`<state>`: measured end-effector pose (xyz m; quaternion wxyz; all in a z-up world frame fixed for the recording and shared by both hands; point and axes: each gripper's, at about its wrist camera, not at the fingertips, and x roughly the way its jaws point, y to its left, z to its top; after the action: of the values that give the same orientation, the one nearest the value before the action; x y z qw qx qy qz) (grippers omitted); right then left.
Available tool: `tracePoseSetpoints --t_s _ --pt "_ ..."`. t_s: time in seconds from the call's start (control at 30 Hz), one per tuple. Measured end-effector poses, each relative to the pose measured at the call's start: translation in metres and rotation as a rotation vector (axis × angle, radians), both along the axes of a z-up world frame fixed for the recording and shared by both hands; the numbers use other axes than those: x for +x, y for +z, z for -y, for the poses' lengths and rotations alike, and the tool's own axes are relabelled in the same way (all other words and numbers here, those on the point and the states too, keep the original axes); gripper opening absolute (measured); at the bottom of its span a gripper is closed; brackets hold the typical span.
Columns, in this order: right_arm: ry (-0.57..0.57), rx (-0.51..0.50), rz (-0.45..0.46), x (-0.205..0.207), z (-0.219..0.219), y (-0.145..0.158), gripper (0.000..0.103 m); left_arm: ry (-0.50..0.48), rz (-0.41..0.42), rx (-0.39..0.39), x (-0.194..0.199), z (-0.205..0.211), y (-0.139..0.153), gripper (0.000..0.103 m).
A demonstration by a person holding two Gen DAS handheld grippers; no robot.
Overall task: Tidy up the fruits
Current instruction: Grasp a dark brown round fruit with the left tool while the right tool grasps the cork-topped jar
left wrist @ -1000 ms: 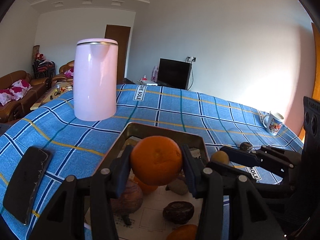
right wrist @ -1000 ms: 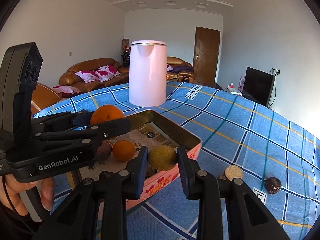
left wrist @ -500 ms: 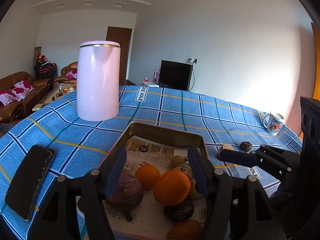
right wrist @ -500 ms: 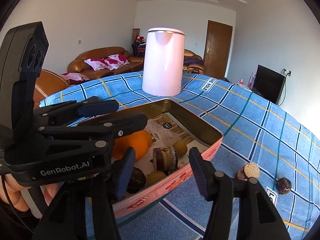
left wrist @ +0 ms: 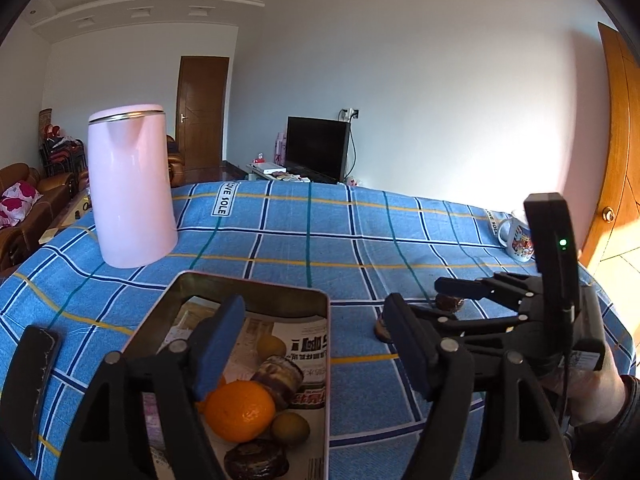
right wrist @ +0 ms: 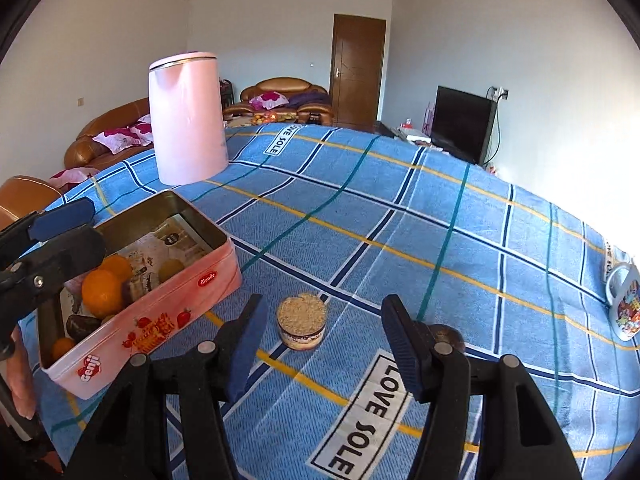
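Left gripper (left wrist: 316, 344): jaws spread apart with nothing between them; they have just been opening. It hangs over the near right part of the tin, with the tin's right wall showing in the gap.
Right gripper (right wrist: 322, 348): jaws apart and empty; they have just opened. It points down at the cloth to the right of the tin.
Tin (right wrist: 168, 304): pink, rectangular, lid off, lined with printed paper; it stands on the tabletop in front of the kettle.
Fruit in tin: a large orange (left wrist: 240, 410) lies near the front, touching a brown-green fruit (left wrist: 291, 426) on its right. A yellowish fruit (left wrist: 271, 346) sits further back. A second orange (right wrist: 118, 268) shows behind the first in the right wrist view.
Other tin contents: a round striped cake (left wrist: 280, 378) leans by the orange, with a dark round piece (left wrist: 256, 460) at the front edge.
Crumb-topped cake (right wrist: 302, 322): upright on the cloth, outside the tin, just beyond the right gripper's gap.
Dark round item (right wrist: 446, 334): on the cloth, partly hidden behind the right gripper's right finger.
Tabletop (left wrist: 360, 248): covered by a blue checked cloth.
Kettle (left wrist: 130, 186): pink, upright, behind the tin.
Mug (right wrist: 624, 306): printed, at the far right edge.
Phone (left wrist: 30, 382): dark, flat, left of the tin.
Hand (left wrist: 592, 392): grips the right gripper's handle.
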<state>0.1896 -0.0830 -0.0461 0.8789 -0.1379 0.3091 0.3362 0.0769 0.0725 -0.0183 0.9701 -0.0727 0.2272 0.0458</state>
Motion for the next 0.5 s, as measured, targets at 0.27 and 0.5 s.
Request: tracePoseSetpoints --t_s 0.27,0.5 --pt "-0.004 -0.097 -0.156 0.031 -0.032 -0.036 0.035 -0.005 0.006 0.047 0.01 0.007 0.019 0.081" --pt "-0.079 0.028 -0.077 0.024 0.022 -0.008 0.035 -0.075 -0.039 0.075 0.044 0.043 0.021 0.081"
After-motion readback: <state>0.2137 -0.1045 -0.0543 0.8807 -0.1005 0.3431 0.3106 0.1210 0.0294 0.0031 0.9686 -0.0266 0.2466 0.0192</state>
